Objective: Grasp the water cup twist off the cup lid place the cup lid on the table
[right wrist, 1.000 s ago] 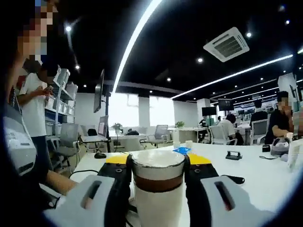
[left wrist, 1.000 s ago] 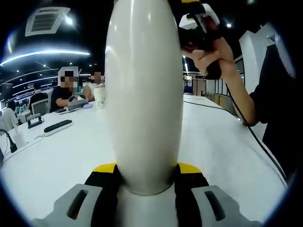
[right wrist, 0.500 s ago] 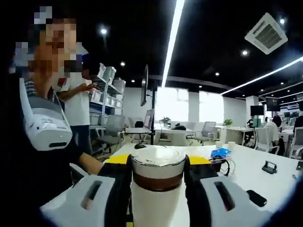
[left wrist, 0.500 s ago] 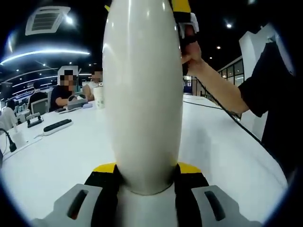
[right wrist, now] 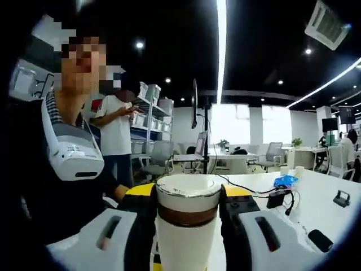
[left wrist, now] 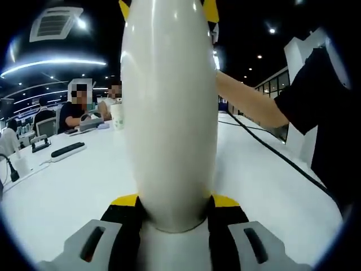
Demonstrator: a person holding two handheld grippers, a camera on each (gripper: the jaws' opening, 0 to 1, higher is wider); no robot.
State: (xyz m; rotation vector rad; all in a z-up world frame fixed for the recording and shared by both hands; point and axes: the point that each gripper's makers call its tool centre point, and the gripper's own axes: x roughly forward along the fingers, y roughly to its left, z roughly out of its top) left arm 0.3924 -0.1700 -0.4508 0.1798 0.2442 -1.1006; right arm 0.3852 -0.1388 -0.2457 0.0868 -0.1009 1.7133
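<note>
A tall white water cup (left wrist: 169, 113) stands upright between my left gripper's (left wrist: 175, 201) yellow-tipped jaws, which are shut on its lower body. Its top end shows in the right gripper view as a white cup lid (right wrist: 188, 199) with a brown band and a shiny rim. My right gripper (right wrist: 188, 193) is shut on that lid, one jaw on each side. In the left gripper view the right gripper's yellow fingertips (left wrist: 211, 9) flank the cup's top. A person's forearm (left wrist: 248, 104) reaches in behind it.
A white table (left wrist: 62, 180) spreads below the cup, with a black power strip (left wrist: 69, 150), a paper cup (left wrist: 118, 116) and a black cable (left wrist: 282, 158) on it. Seated people are at the far left. A person (right wrist: 62, 169) wearing a white device stands close.
The right gripper view has swung round the cup top, bringing the nearby person further into it. In the left gripper view the hand moved behind the cup, leaving the forearm showing. The cup stays held.
</note>
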